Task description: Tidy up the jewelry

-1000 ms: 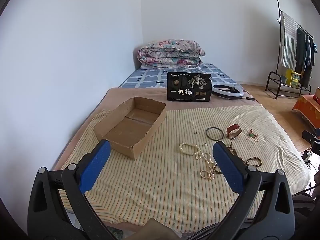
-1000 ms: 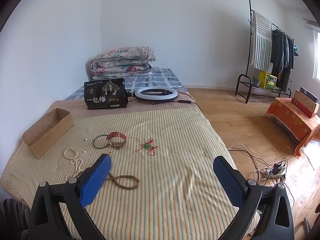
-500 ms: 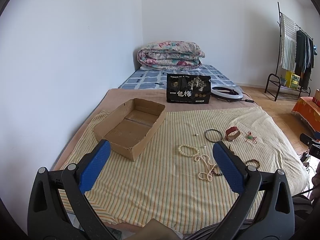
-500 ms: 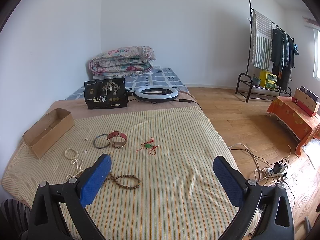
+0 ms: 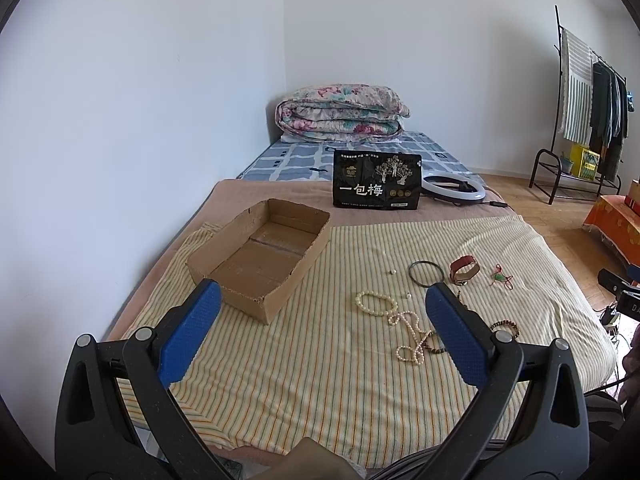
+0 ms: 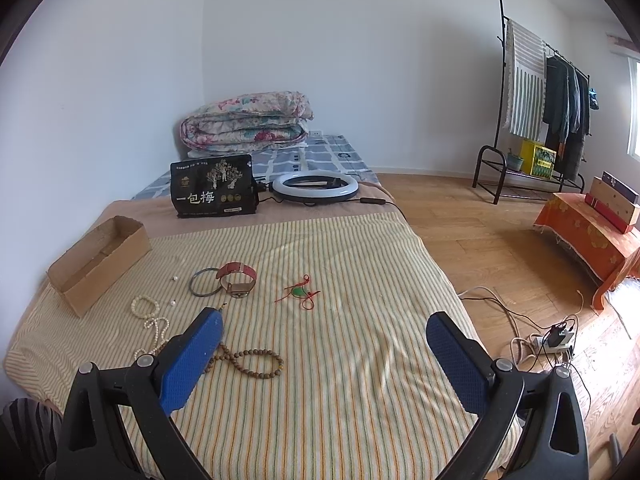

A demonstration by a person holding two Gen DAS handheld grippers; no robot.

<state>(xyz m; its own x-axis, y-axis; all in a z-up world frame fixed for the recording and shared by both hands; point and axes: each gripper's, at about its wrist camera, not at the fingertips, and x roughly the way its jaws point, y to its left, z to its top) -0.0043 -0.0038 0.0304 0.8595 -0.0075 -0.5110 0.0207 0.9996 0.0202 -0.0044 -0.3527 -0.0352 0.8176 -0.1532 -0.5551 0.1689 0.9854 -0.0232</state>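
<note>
An empty cardboard box (image 5: 260,256) (image 6: 98,260) sits on the left of a striped cloth (image 5: 320,360) on the bed. Jewelry lies to its right: a pearl bracelet (image 5: 376,304) (image 6: 145,306), a pearl necklace (image 5: 410,336), a dark bangle (image 5: 426,273) (image 6: 205,282), a red-strap watch (image 5: 464,270) (image 6: 238,279), a red-cord green pendant (image 5: 502,278) (image 6: 300,292), and a brown bead string (image 6: 252,362). My left gripper (image 5: 322,330) is open and empty above the cloth's near edge. My right gripper (image 6: 322,346) is open and empty, further right.
A black printed bag (image 5: 377,185), a ring light (image 5: 454,187) and a folded quilt (image 5: 340,114) are at the back of the bed. A wall runs along the left. A clothes rack (image 6: 536,112), an orange-draped stand (image 6: 588,236) and floor cables (image 6: 540,332) are at right.
Both views have shifted slightly; the box and jewelry sit a little farther up in the left wrist view. Nothing on the bed has moved. Both grippers stay open.
</note>
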